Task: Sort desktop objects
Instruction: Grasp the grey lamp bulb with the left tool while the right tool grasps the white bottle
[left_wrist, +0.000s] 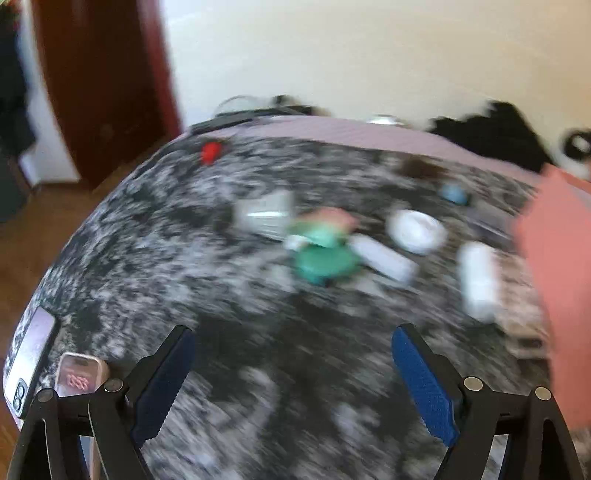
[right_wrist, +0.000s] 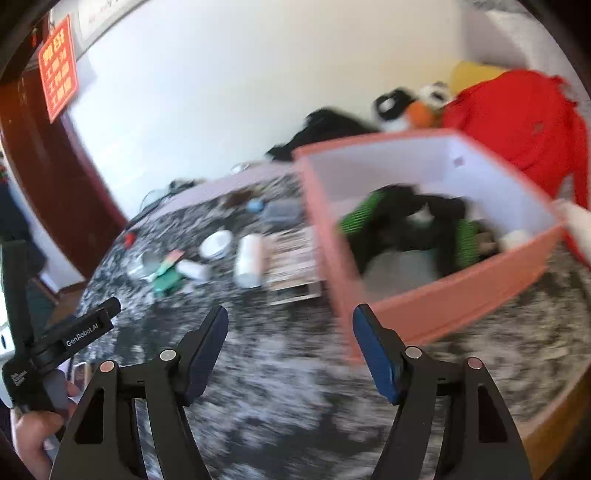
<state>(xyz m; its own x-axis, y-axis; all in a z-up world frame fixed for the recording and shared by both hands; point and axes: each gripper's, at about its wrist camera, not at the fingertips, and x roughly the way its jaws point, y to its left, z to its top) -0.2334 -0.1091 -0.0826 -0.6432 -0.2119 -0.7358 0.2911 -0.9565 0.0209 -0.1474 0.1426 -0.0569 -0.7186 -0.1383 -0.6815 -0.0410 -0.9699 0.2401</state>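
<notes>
Both views are motion-blurred. My left gripper (left_wrist: 293, 347) is open above the marbled table (left_wrist: 258, 362), nothing between its blue pads. Ahead of it lie a green tape-like object (left_wrist: 325, 262), a white round dish (left_wrist: 417, 230), two white bottles (left_wrist: 478, 280) (left_wrist: 384, 256), a clear box (left_wrist: 264, 214) and a blue item (left_wrist: 454, 194). My right gripper (right_wrist: 290, 328) is open too, near the front corner of a pink box (right_wrist: 436, 306) that holds black and green things (right_wrist: 410, 225). The same bottle (right_wrist: 249, 260), dish (right_wrist: 216, 243) and green object (right_wrist: 168, 280) lie left of the box.
Two phones (left_wrist: 31, 354) (left_wrist: 79, 374) lie at the table's left edge. A magazine (right_wrist: 293, 264) sits beside the pink box. A small red object (left_wrist: 210, 151) is at the far left. Black clothing (left_wrist: 495, 129), a red bag (right_wrist: 517, 122) and a plush toy (right_wrist: 413, 105) are behind. A hand (right_wrist: 33, 432) holds the left gripper's handle.
</notes>
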